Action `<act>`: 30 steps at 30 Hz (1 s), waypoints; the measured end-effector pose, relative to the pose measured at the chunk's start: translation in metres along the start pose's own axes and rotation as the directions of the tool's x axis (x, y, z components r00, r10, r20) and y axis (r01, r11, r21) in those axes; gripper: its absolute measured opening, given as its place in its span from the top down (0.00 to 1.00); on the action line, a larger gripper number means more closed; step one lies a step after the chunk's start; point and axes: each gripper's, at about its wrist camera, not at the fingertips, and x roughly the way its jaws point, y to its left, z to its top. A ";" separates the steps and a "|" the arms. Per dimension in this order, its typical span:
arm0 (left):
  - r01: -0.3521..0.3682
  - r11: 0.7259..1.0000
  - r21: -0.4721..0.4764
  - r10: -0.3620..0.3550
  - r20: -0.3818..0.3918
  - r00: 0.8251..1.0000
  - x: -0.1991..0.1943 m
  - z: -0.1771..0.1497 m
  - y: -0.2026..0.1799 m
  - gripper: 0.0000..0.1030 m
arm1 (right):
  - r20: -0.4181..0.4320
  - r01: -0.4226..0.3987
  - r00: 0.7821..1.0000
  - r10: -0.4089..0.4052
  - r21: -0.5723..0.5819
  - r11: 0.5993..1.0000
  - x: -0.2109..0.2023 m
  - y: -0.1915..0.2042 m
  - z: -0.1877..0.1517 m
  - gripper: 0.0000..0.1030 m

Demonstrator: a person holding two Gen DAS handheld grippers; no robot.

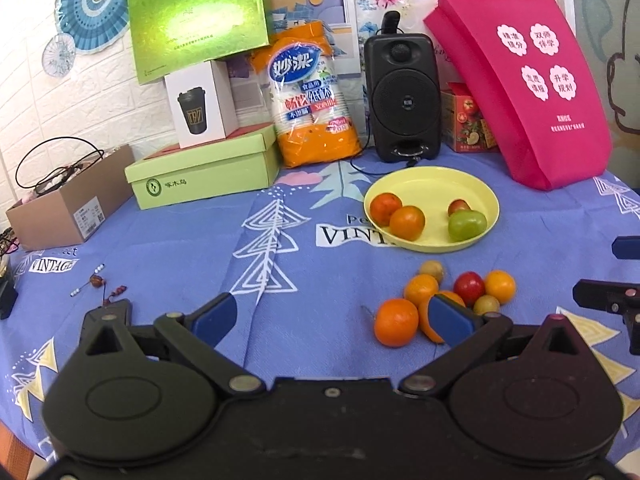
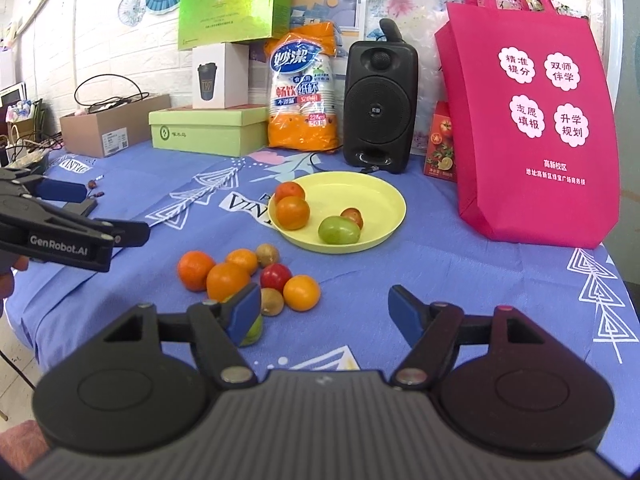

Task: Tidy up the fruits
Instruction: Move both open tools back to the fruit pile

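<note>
- The yellow plate [image 2: 380, 196] sits at the centre of the right wrist view, on the blue tablecloth [image 2: 480, 280]. It reads as the collecting place for the fruit, since four pieces already lie in it: two oranges at its left rim, and a green fruit [image 2: 338, 230] touching a small red one nearer its front.
- The loose fruit cluster [image 2: 248, 276] lies in the lower left of centre, just in front of the plate and apart from it. It holds oranges, a red fruit [image 2: 275, 276] and small brownish ones, all bunched together. These look like the pieces not yet sorted.
- The right gripper [image 2: 324, 312] hangs low at the bottom of its frame with its blue pads spread wide and nothing between them. Its left pad overlaps the near edge of the cluster; whether it touches a fruit I cannot tell.
- The left gripper [image 1: 334, 320] is likewise wide open and empty in the lower part of its own view. Its right pad [image 1: 450, 318] stands in front of an orange in the cluster, so contact is unclear.
- Both seem poised for a pick from the cluster.
- Boxes, a black speaker [image 2: 380, 104] and a pink bag [image 2: 532, 120] line the upper frame, well clear of the fruit.
</note>
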 end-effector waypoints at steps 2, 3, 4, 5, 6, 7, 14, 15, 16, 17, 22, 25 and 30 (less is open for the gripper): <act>0.015 1.000 0.001 -0.015 -0.009 1.000 0.002 -0.003 0.001 0.00 | -0.009 -0.002 1.000 0.002 -0.001 1.000 0.001 -0.001 -0.003 0.32; 0.027 1.000 0.001 -0.027 -0.011 1.000 0.003 -0.005 0.001 0.00 | -0.015 -0.007 1.000 0.007 -0.002 1.000 0.003 0.000 -0.004 0.32; 0.043 0.999 0.002 -0.043 -0.008 0.999 0.004 -0.006 0.001 0.00 | -0.021 -0.012 1.000 0.012 -0.005 1.000 0.005 0.000 -0.005 0.32; 0.063 0.998 0.006 -0.063 -0.003 0.998 0.005 -0.008 0.001 0.00 | -0.027 -0.018 0.999 0.018 -0.010 1.000 0.007 0.000 -0.007 0.32; 0.080 0.997 0.011 -0.080 -0.001 0.997 0.006 -0.010 0.000 0.00 | -0.034 -0.028 0.999 0.027 -0.017 0.999 0.009 0.001 -0.008 0.32; 0.093 0.995 0.019 -0.093 -0.001 0.996 0.006 -0.011 -0.001 0.00 | -0.040 -0.040 0.998 0.039 -0.026 0.999 0.012 0.002 -0.009 0.32; 0.138 0.989 0.053 -0.138 -0.016 0.990 0.024 -0.018 -0.009 0.00 | -0.089 -0.152 0.986 0.141 -0.126 0.980 0.027 0.018 -0.016 0.32; 0.141 0.988 0.056 -0.140 -0.018 0.990 0.027 -0.018 -0.009 0.00 | -0.096 -0.168 0.983 0.155 -0.141 0.976 0.028 0.021 -0.017 0.33; 0.142 0.988 0.061 -0.141 -0.021 0.990 0.031 -0.018 -0.009 0.02 | -0.104 -0.183 0.980 0.168 -0.151 0.971 0.030 0.024 -0.019 0.33; 0.143 0.987 0.067 -0.142 -0.028 0.989 0.035 -0.018 -0.009 0.07 | -0.110 -0.196 0.977 0.180 -0.159 0.967 0.032 0.026 -0.020 0.34; 0.164 0.984 0.075 -0.160 -0.058 0.985 0.052 -0.019 -0.010 0.14 | -0.148 -0.236 0.966 0.212 -0.167 0.957 0.046 0.030 -0.024 0.41; 0.178 0.980 0.092 -0.172 -0.072 0.982 0.062 -0.020 -0.014 0.20 | -0.165 -0.247 0.961 0.220 -0.165 0.955 0.054 0.030 -0.026 0.42; 0.214 0.973 0.089 -0.206 -0.091 0.974 0.081 -0.016 -0.019 0.32 | -0.186 -0.257 0.956 0.225 -0.168 0.952 0.068 0.031 -0.028 0.47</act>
